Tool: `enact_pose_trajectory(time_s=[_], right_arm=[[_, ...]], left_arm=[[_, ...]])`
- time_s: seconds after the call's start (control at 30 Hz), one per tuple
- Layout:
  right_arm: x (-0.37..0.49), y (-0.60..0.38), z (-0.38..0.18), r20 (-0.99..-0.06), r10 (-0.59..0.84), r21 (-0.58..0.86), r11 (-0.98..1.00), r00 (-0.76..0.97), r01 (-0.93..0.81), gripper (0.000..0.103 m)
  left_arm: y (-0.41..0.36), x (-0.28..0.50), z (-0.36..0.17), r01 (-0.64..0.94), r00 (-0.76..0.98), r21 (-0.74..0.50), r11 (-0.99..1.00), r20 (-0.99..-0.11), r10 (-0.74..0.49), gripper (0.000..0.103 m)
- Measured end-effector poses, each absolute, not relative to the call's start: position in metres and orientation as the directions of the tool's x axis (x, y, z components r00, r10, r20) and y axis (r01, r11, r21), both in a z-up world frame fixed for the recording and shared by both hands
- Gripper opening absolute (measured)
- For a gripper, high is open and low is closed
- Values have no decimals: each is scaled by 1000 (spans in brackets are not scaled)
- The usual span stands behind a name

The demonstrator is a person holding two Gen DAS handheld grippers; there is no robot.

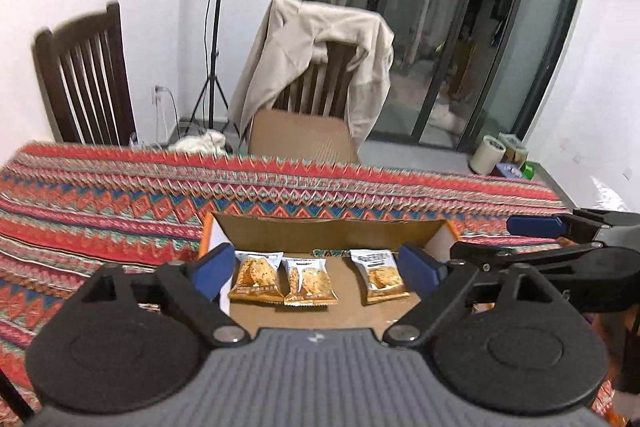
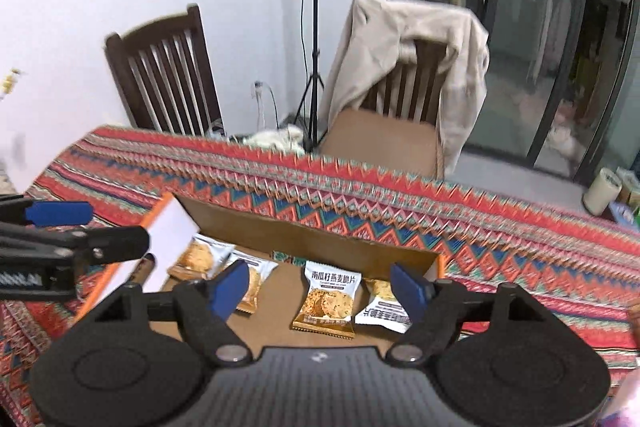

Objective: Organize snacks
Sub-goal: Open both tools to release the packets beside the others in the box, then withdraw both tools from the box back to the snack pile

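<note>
Snack packets [image 1: 308,281] lie in a cardboard box [image 1: 328,227] on the patterned tablecloth [image 1: 120,195]; both grippers' fingers [image 1: 216,263] wide, empty.

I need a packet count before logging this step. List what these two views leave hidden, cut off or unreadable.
- Near part of the cardboard box floor: covered by each gripper's own body in both views, so the packet count is uncertain.
- Fourth snack packet: right wrist view, partly behind the right gripper's finger; the left wrist view shows only three.
- Packet print: too small in the left wrist view.
- Items on the floor at far right: small and blurred.
</note>
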State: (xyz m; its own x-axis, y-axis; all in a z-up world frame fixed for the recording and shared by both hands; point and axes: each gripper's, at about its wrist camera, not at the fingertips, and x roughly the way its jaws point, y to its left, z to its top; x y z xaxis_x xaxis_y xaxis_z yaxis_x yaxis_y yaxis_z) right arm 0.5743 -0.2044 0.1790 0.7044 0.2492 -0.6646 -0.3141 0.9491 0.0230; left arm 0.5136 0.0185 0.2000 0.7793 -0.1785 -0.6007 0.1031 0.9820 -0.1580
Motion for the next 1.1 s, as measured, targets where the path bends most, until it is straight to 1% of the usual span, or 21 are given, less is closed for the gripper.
enact_pose_trajectory(time_s=[0.03,0.1,0.17,0.33,0.37,0.43,0.57,0.73,0.8,0.87,1.0,1.07,1.1], right_arm=[[562,-207,188,-652,257,23,947,713,-319,79],[538,-212,204,-627,265,19,946,733,-325,82],[509,-216,219,-595,280,15,941,753,-338,86],[436,-226,243,-530,317,-7,926,787,-378,90],[422,-229,246,-519,321,-9,925,792,-381,94],[391,-235,249,-493,337,-17,918,802,-396,97],[336,-247,244,-443,373,-14,907,816,-422,99],[279,-264,212,-398,425,74,898,813,-433,102],[260,-267,190,-395,446,110,891,803,-441,102],[244,-268,165,-382,449,130,891,808,-434,102],[215,-262,110,-358,385,102,922,851,-375,102],[203,-259,83,-346,341,83,939,874,-334,102],[198,-257,70,-346,319,77,947,882,-312,102]], left_arm=[[19,500,208,102,794,-148,984,-584,-170,100],[21,472,222,102,820,-128,986,-550,-157,103],[22,445,231,109,839,-112,988,-523,-152,103],[30,372,242,134,871,-78,988,-465,-155,103],[31,356,242,137,879,-72,988,-452,-154,103],[35,329,239,140,891,-71,988,-425,-157,103],[46,274,222,149,908,-79,986,-384,-168,103],[57,223,183,130,926,-69,989,-347,-146,103],[63,206,166,122,929,-89,988,-340,-146,103],[67,190,147,86,937,-117,989,-327,-120,103],[73,168,105,-12,963,-91,996,-269,-13,103],[75,165,85,-65,961,-84,994,-275,40,103],[74,164,75,-84,953,-76,994,-297,58,103]])
